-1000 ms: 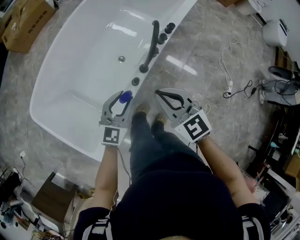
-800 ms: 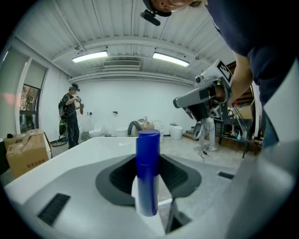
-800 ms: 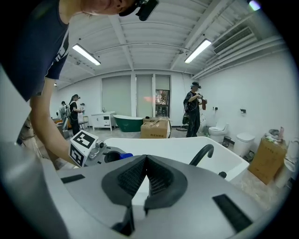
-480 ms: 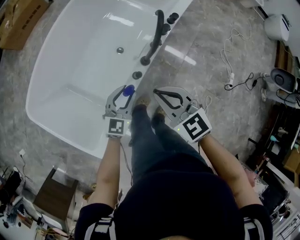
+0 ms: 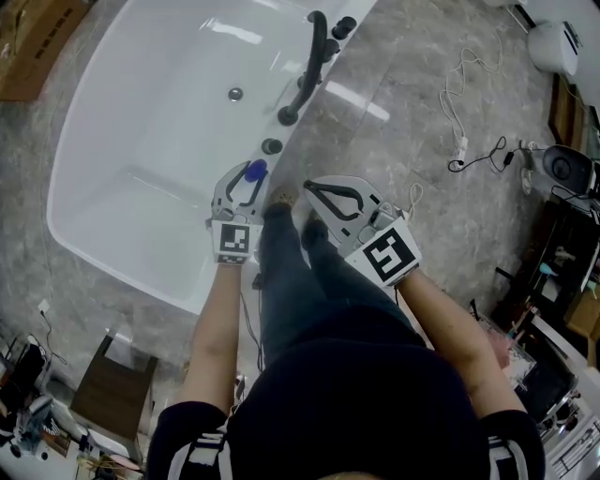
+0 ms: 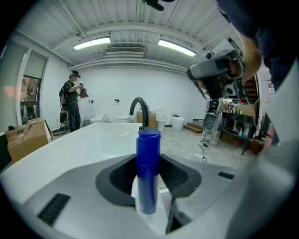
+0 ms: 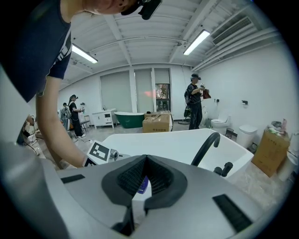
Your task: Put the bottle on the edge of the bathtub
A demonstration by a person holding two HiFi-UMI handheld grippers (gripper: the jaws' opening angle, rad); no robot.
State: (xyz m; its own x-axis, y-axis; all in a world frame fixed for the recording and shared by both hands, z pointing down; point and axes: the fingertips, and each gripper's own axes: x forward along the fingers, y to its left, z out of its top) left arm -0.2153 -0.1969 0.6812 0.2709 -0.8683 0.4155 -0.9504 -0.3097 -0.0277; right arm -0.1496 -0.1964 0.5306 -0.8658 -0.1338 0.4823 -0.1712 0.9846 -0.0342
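A blue bottle [image 5: 253, 171] stands upright between the jaws of my left gripper [image 5: 240, 187], which is shut on it. It hangs over the near rim of the white bathtub [image 5: 112, 225], just short of a black knob [image 5: 272, 146]. In the left gripper view the bottle [image 6: 148, 172] fills the middle, with the tub [image 6: 70, 149] and black faucet [image 6: 140, 109] behind. My right gripper [image 5: 311, 187] is shut and empty beside the tub, above the person's legs. In the right gripper view its jaws meet and a sliver of the bottle [image 7: 143, 185] shows past them.
A tall black faucet [image 5: 305, 70] and more knobs [image 5: 342, 26] sit on the tub's right rim. White cables [image 5: 459, 141] lie on the marble floor. A cardboard box [image 5: 37, 37] is at top left and a wooden stool [image 5: 112, 394] at bottom left. A person [image 6: 71, 100] stands far off.
My left gripper with the bottle has edged slightly forward over the tub's rim. The right gripper has barely moved, and both jaws stand as before.
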